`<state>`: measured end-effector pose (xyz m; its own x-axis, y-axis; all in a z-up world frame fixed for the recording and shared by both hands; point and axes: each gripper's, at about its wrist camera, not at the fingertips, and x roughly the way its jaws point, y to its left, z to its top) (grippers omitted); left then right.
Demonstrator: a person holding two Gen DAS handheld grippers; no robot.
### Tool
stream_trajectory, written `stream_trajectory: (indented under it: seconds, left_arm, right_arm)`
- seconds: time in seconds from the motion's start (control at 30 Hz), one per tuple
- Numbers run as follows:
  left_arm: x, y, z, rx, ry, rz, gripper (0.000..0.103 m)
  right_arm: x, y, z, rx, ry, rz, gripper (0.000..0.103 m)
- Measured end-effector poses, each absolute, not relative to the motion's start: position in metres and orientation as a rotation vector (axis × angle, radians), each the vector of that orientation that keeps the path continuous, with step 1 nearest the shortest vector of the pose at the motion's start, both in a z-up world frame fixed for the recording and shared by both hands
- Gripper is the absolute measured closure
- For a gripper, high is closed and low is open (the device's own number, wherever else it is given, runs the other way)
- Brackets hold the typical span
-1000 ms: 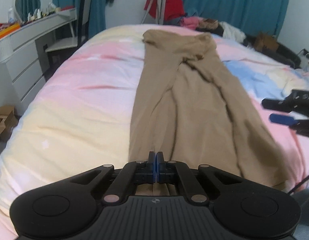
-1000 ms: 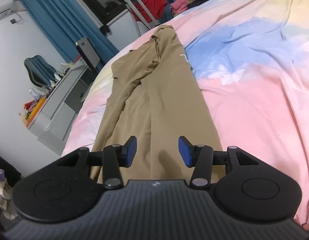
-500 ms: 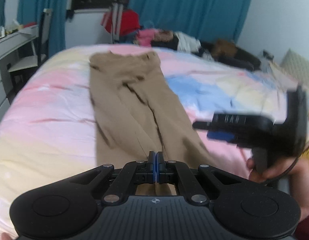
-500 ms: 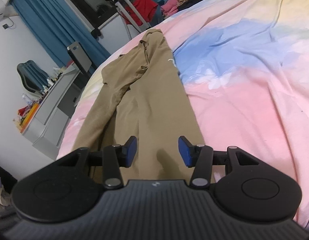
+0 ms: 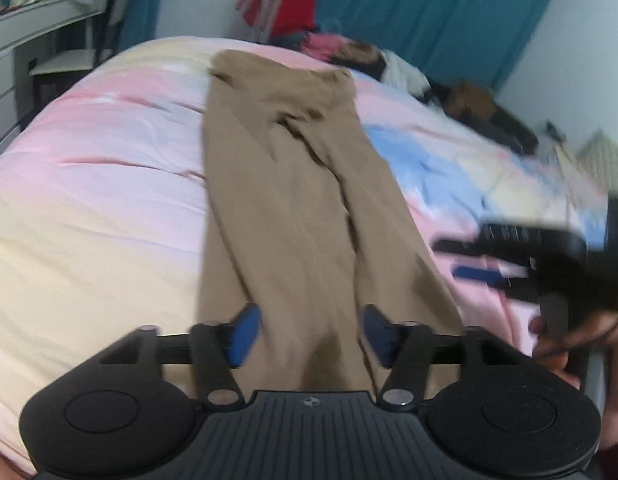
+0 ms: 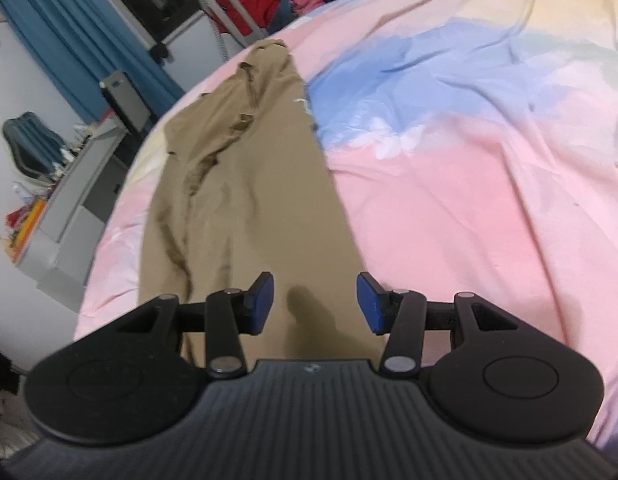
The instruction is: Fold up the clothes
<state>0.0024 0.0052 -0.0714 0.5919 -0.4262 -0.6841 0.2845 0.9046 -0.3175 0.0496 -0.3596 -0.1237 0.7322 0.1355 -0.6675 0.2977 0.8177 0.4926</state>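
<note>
A pair of long tan cotton trousers point(image 5: 293, 184) lies stretched lengthwise on the bed with the pink, blue and yellow pastel sheet point(image 6: 489, 168), waistband at the far end near the teal curtains point(image 5: 437, 12), hems nearest the tools. The left tool point(image 5: 309, 336) hovers over the near hem with its blue pads spread wide and holding nothing; the right tool point(image 6: 315, 304) is likewise wide and empty above the hem on the trousers' right edge. The step in hand looks like gripping both hem corners. To do it well, each tool should likely drop onto an outer corner, pinch both fabric layers, then lift evenly and carry the hems toward the waistband, keeping the cloth taut.
</note>
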Motion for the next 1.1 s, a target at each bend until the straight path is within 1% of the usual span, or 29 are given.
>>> stream_trajectory:
  seconds: [0.1,0.23,0.27,0.3,0.33,0.47,0.53,0.57,0.6,0.63,0.67,0.7,0.73,0.77,0.8,0.83,0.97,1.1]
  left_arm:
    - [0.020,0.019,-0.080,-0.218,0.866,-0.309,0.026]
    - [0.035,0.034,-0.092,-0.280,0.932,-0.246,0.026]
    - [0.037,0.036,-0.096,-0.302,0.958,-0.257,0.026]
    - [0.039,0.037,-0.100,-0.325,0.985,-0.268,0.026]
    - [0.039,0.037,-0.102,-0.339,1.003,-0.283,0.026]
    - [0.037,0.032,-0.108,-0.352,1.038,-0.354,0.026]
    - [0.033,0.027,-0.109,-0.318,1.056,-0.371,0.029]
    - [0.030,0.025,-0.109,-0.297,1.058,-0.376,0.031]
    - [0.029,0.023,-0.109,-0.278,1.057,-0.377,0.037]
    - [0.028,0.022,-0.109,-0.267,1.060,-0.377,0.049]
    - [0.027,0.023,-0.109,-0.258,1.064,-0.379,0.056]
    - [0.025,0.023,-0.108,-0.248,1.065,-0.386,0.067]
    - [0.023,0.022,-0.107,-0.238,1.063,-0.397,0.081]
    - [0.022,0.021,-0.106,-0.227,1.061,-0.409,0.089]
    - [0.016,0.021,-0.106,-0.219,1.055,-0.414,0.093]
    - [0.011,0.022,-0.104,-0.214,1.043,-0.410,0.095]
    - [0.003,0.031,-0.083,-0.245,0.942,-0.437,0.096]
    - [0.000,0.045,-0.048,-0.347,0.839,-0.465,0.097]
  right_arm:
    - [0.051,-0.364,-0.131,0.627,0.798,-0.133,0.053]
    - [0.054,-0.364,-0.142,0.663,0.861,-0.112,0.054]
    - [0.055,-0.364,-0.144,0.672,0.877,-0.105,0.052]
    - [0.055,-0.364,-0.146,0.682,0.886,-0.093,0.045]
    - [0.054,-0.363,-0.147,0.693,0.889,-0.077,0.041]
    - [0.050,-0.354,-0.149,0.698,0.931,-0.019,0.041]
    - [0.046,-0.343,-0.146,0.651,0.961,0.011,0.041]
    - [0.045,-0.337,-0.145,0.627,0.976,0.027,0.041]
    - [0.043,-0.332,-0.144,0.603,0.991,0.042,0.041]
    - [0.041,-0.327,-0.142,0.579,1.006,0.057,0.041]
    - [0.040,-0.321,-0.141,0.554,1.021,0.072,0.040]
    - [0.038,-0.316,-0.140,0.530,1.035,0.088,0.041]
    - [0.036,-0.310,-0.138,0.506,1.049,0.103,0.048]
    - [0.035,-0.305,-0.136,0.474,1.059,0.119,0.054]
    - [0.034,-0.299,-0.134,0.436,1.068,0.134,0.074]
    - [0.032,-0.295,-0.133,0.394,1.080,0.139,0.089]
    - [0.021,-0.294,-0.112,0.312,1.015,0.127,0.093]
    - [0.011,-0.316,-0.076,0.371,0.891,0.131,0.093]
